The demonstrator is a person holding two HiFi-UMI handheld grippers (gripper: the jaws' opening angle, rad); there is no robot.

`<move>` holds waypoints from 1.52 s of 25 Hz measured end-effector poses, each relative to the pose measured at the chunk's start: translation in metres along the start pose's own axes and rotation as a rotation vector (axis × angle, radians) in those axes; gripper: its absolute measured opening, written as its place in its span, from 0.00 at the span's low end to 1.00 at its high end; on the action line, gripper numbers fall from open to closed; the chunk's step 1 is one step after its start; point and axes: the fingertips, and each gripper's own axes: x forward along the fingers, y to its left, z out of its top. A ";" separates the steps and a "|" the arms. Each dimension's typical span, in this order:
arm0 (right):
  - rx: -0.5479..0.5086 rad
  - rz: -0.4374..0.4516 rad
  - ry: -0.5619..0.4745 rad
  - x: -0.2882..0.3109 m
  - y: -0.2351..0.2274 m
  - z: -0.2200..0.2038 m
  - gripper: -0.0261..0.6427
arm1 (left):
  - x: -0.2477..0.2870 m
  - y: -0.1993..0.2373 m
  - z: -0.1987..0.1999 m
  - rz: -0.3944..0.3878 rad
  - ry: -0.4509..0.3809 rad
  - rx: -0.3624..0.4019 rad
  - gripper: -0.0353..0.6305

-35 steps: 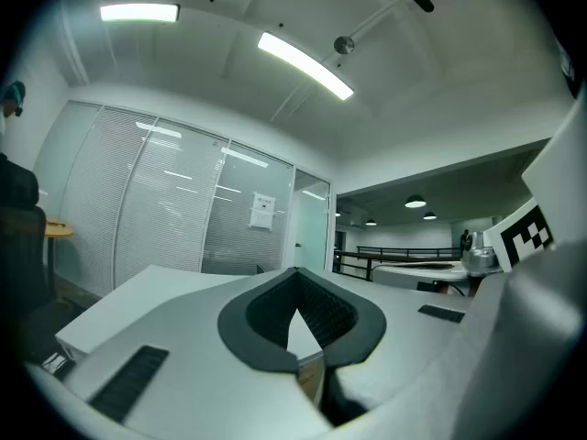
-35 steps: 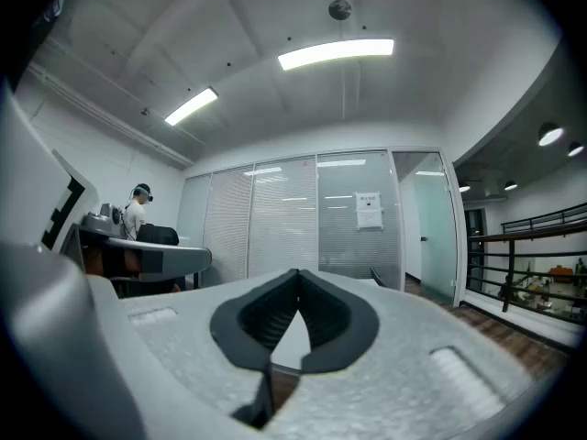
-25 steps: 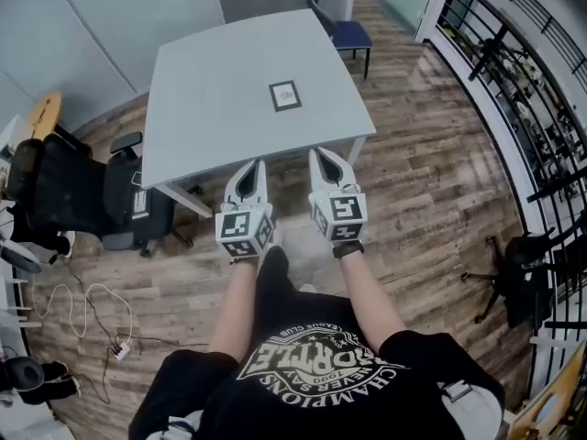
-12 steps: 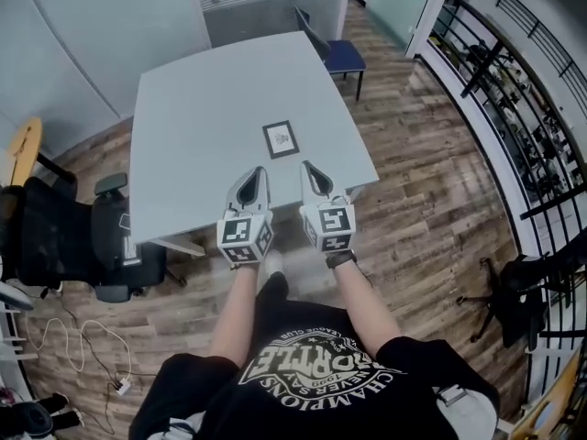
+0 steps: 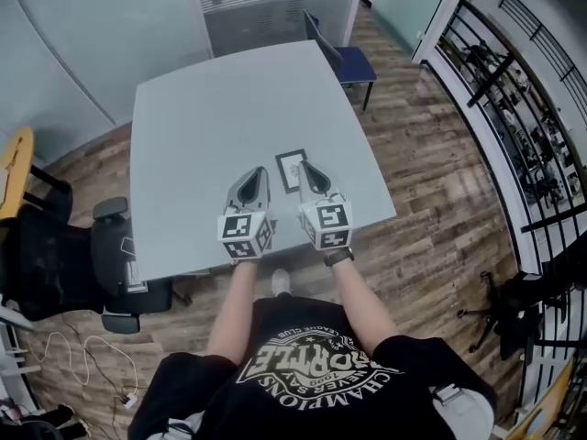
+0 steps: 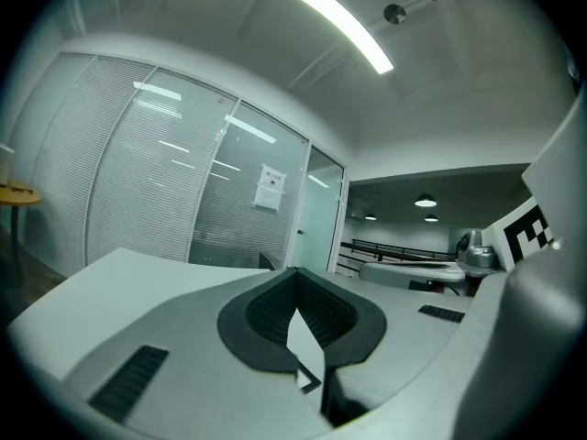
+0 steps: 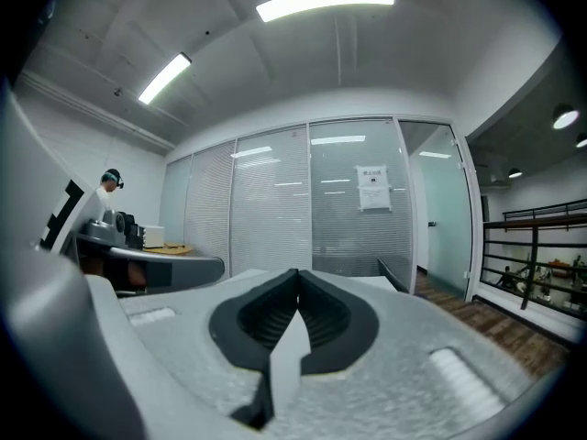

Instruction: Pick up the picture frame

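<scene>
Head view: flat rectangular picture frame (image 5: 288,170), smooth table (image 5: 202,126); left tongs (image 5: 260,171), right tongs (image 5: 304,166) closed.

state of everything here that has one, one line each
picture frame: lying flat on the table, not held
left gripper: shut, nothing between its jaws
right gripper: shut, nothing between its jaws, tip by the frame's right edge in the head view
blue chair: unoccupied, at the table's far corner
</scene>
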 end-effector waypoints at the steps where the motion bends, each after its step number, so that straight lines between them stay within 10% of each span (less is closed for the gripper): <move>1: -0.001 -0.003 0.002 0.011 0.000 0.002 0.04 | 0.008 0.008 0.001 -0.006 0.005 0.000 0.06; 19: 0.083 -0.018 0.298 0.130 -0.064 -0.093 0.04 | 0.131 0.059 -0.072 -0.122 0.229 -0.101 0.06; 38: 0.125 0.066 0.676 0.188 -0.125 -0.248 0.07 | 0.211 0.083 -0.216 -0.064 0.587 -0.222 0.06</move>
